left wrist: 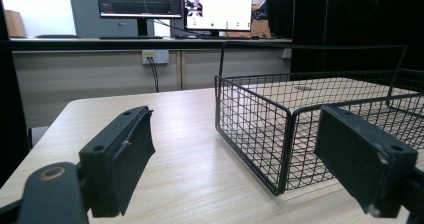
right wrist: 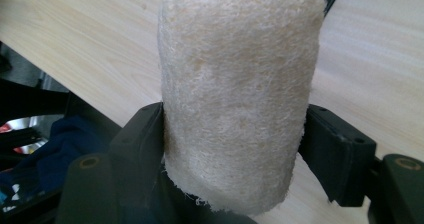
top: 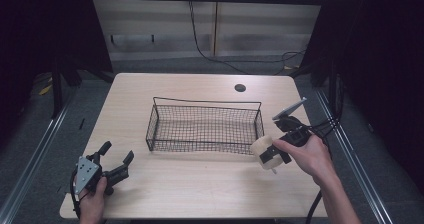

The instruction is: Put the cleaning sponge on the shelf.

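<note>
Over by the right end of the wire basket [top: 204, 129], the right gripper [top: 270, 155] had a pale loofah sponge [top: 263, 151] clamped between its jaws. From the right gripper view you could see the loofah sponge [right wrist: 239, 96] sitting upright-ish in the grip, both black jaws pressed into its fibrous sides around the lower half, with most of the roll poking out past them. Looked like a sensible hold to me: squeezing a light, springy thing low down keeps it from popping out, and it leaves the top free to go in first.

It was held off the wooden table [top: 200, 184], just outside the basket's near right corner, so my guess is the plan was to carry it over the rim and drop it inside. Nothing showed in the basket so far, as far as the mesh let me tell.

The left gripper [top: 114, 160] was parked near the front left of the table, well apart from the sponge, jaws spread wide with nothing between them. In the left gripper view it pointed roughly at the basket's [left wrist: 280, 129] left end, probably just waiting out of the way, or ready to steady the basket if it slid.
</note>
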